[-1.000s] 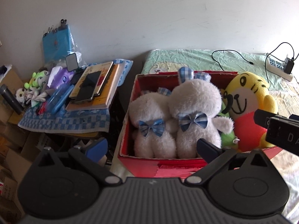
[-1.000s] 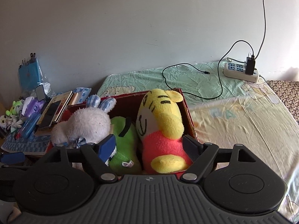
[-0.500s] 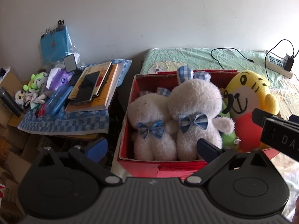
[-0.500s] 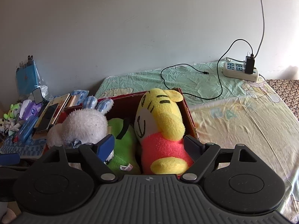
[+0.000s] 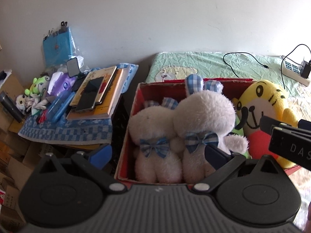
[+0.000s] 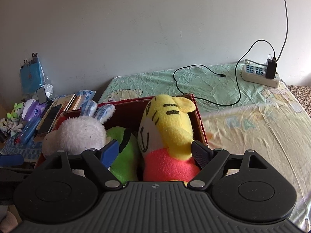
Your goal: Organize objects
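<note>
A red cardboard box (image 5: 126, 141) (image 6: 200, 120) stands on the bed and holds plush toys. Two white rabbits with blue checked bows (image 5: 204, 116) (image 6: 77, 134) fill its left side. A green plush (image 6: 124, 147) lies in the middle, and a yellow tiger in a red shirt (image 5: 260, 104) (image 6: 167, 128) leans at the right end. My left gripper (image 5: 158, 154) hangs open just before the box's near wall, in front of the rabbits. My right gripper (image 6: 155, 152) is open, low over the box, with the tiger's red body and the green plush between its fingers, apparently untouched.
Left of the box, a low table with a blue checked cloth (image 5: 64, 130) carries books, a phone (image 5: 89, 93), a blue case and small plush toys. A power strip (image 6: 260, 75) and black cable (image 6: 204, 89) lie on the green bedsheet behind. Cardboard boxes sit at the lower left.
The right gripper has come closer to the box, so the tiger and the green plush now sit between its fingers. The left gripper has shifted only slightly. Both stay open.
</note>
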Available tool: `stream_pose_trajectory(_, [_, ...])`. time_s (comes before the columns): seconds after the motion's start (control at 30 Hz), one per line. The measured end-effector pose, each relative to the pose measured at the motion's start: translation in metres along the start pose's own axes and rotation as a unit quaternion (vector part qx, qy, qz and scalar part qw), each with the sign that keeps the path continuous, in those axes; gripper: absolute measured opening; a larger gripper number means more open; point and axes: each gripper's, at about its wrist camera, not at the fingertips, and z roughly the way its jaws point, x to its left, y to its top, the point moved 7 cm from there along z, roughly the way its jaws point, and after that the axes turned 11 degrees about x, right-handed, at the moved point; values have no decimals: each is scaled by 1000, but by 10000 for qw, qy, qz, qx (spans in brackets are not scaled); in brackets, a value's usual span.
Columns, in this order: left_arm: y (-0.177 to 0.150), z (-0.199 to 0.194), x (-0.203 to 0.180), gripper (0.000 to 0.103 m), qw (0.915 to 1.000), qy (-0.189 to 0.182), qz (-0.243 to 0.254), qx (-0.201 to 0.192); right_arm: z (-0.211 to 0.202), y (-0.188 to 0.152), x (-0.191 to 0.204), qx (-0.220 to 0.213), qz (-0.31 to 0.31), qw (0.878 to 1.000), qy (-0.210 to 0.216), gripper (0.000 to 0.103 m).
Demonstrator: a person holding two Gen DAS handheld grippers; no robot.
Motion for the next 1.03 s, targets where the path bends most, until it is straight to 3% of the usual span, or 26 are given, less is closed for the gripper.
stream_pose_trajectory(0.57, [2, 15, -10, 101, 9999, -124, 56, 97, 13, 2, -1, 49, -154, 9998, -66, 89])
stream_pose_trajectory(1.03, [1, 15, -15, 101, 9994, -305, 183, -7, -6, -3, -7, -153, 109, 9998, -76, 88])
